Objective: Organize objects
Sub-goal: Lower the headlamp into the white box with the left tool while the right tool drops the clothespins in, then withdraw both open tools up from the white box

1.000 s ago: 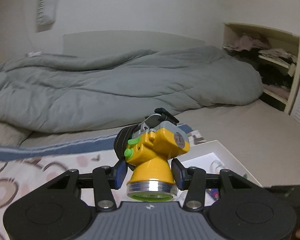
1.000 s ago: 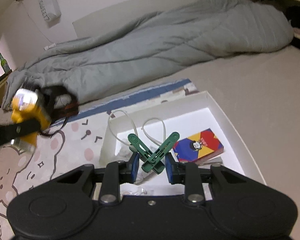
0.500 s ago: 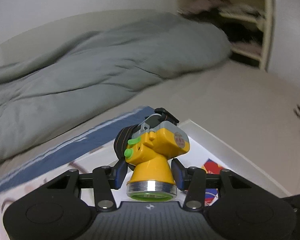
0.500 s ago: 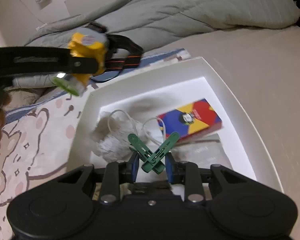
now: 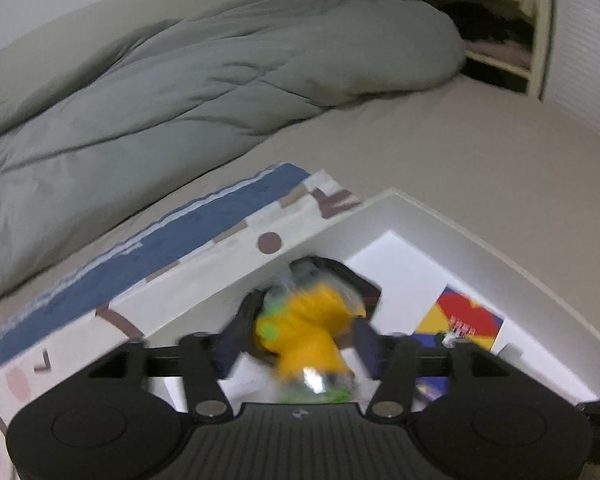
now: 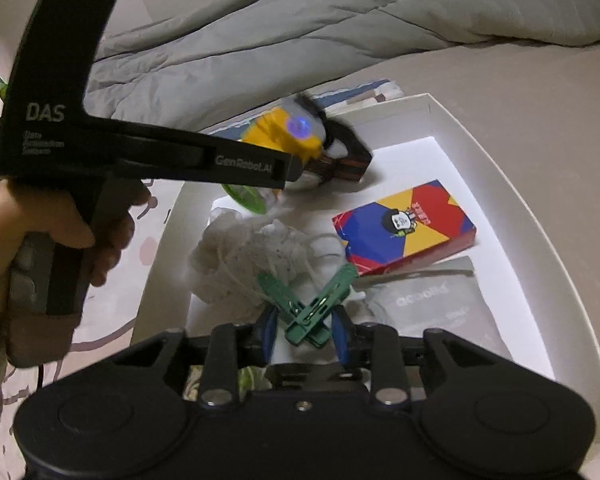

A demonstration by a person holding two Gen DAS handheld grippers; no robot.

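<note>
A yellow headlamp (image 5: pixel 304 328) with a black strap sits blurred between the jaws of my left gripper (image 5: pixel 296 344), over the far left corner of the white box (image 5: pixel 476 240). The jaws stand wider than the lamp, so the grip looks loosened. In the right wrist view the headlamp (image 6: pixel 288 136) hangs at the left gripper's tip above the box (image 6: pixel 512 184). My right gripper (image 6: pixel 304 328) is shut on a green clothespin (image 6: pixel 312 304) above the box's near side.
In the box lie a colourful card pack (image 6: pixel 404 228), a white mesh bundle with cord (image 6: pixel 244 256) and a grey pouch (image 6: pixel 432 304). A patterned mat (image 5: pixel 204 224) lies left of the box. A grey duvet (image 5: pixel 204 76) is heaped behind.
My left gripper carried the headlamp right and down into the box's far left corner, and its jaws have spread. My right gripper moved forward over the box, still holding the clothespin.
</note>
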